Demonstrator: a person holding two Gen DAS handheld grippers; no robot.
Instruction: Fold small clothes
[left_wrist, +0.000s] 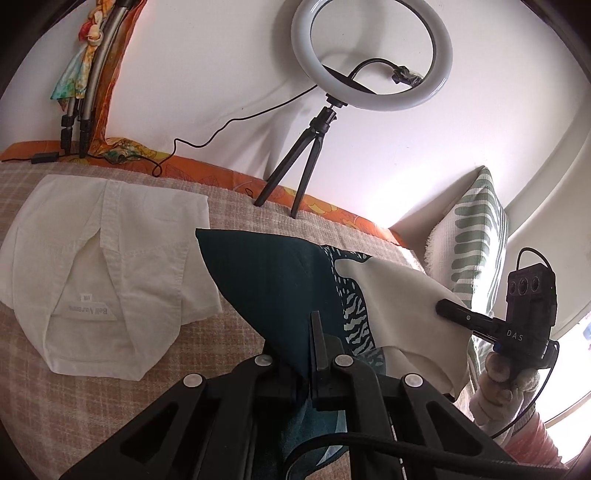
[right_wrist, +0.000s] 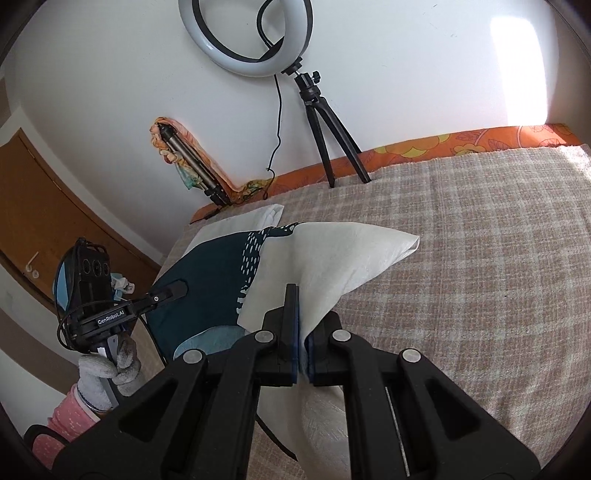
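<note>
A small garment, dark teal (left_wrist: 266, 280) with a white half and a spotted pattern, hangs stretched between both grippers above the bed. At the bottom of the left wrist view, my left gripper (left_wrist: 308, 354) is shut on its teal edge. My right gripper (right_wrist: 301, 332) is shut on the white edge (right_wrist: 332, 251). Each gripper also shows in the other's view: the right gripper (left_wrist: 441, 306) pinches the white cloth, and the left gripper (right_wrist: 181, 287) pinches the teal part. Gloved hands hold both tools.
A folded white shirt (left_wrist: 99, 266) lies on the checked bed cover (right_wrist: 480, 258), left of the garment. A ring light on a tripod (left_wrist: 373, 55) stands at the wall. A green-striped cushion (left_wrist: 476, 236) leans at the right. A wooden door (right_wrist: 55, 206) is beyond the bed.
</note>
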